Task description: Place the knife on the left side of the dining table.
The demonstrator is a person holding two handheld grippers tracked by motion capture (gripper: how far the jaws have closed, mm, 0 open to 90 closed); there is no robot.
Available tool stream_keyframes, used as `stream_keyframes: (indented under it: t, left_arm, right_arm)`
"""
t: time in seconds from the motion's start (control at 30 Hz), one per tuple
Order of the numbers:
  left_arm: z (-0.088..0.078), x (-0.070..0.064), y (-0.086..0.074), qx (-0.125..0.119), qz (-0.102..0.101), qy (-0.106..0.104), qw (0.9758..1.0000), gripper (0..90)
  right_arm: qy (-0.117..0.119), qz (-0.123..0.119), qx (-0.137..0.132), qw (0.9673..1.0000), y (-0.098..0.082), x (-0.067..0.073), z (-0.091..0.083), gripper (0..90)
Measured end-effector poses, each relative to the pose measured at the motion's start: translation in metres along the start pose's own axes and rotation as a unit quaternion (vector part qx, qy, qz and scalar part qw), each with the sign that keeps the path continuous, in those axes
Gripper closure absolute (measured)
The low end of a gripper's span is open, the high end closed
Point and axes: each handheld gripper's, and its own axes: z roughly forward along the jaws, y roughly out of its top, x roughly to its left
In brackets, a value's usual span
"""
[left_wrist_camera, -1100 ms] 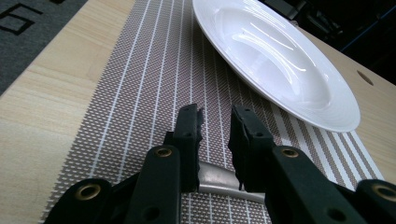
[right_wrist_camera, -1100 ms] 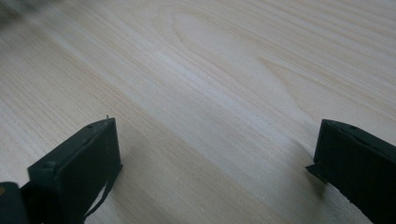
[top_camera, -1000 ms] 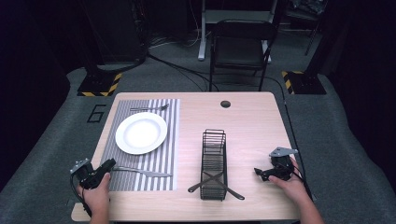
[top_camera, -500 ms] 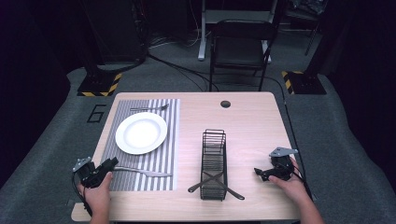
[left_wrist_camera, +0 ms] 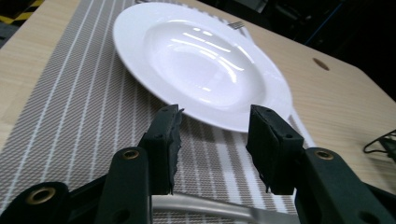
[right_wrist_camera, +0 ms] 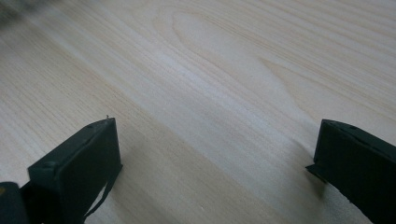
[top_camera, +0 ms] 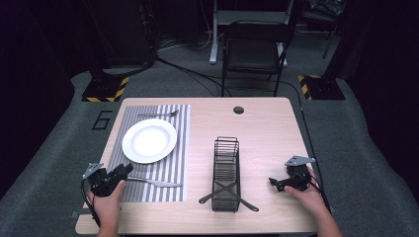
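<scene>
The high camera hangs above my side of the bench [top_camera: 267, 133], facing forward and down, far enough back to take in the whole top, the floor beyond and a chair [top_camera: 254, 47]. My forearms enter from its bottom edge. The camera on my left gripper [left_wrist_camera: 212, 140] rides low and close, looking along the jaws across the striped mat [left_wrist_camera: 70, 102] to the white plate [left_wrist_camera: 201, 60] just ahead; the high view shares that mat and plate. The camera on my right gripper [right_wrist_camera: 215, 163] sits very near the bare wood, looking down between widely parted jaws.
</scene>
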Motion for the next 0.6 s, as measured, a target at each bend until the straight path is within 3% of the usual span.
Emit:
stream_keyframes:
  t: [0.17,0.3,0.6]
  left_arm:
    - [0.000,-0.011,0.002,0.004,0.015,-0.012,0.9998,52.5]
    - [0.002,-0.024,0.003,0.011,0.039,-0.023,0.9989,52.5]
    - [0.007,-0.050,0.002,0.035,0.083,-0.053,0.9945,52.4]
  right_arm:
    - [0.001,0.000,-0.001,1.0000,0.000,0.000,0.000,0.0]
    - [0.001,0.000,-0.001,1.0000,0.000,0.000,0.000,0.0]
    - [0.001,0.000,-0.001,1.0000,0.000,0.000,0.000,0.0]
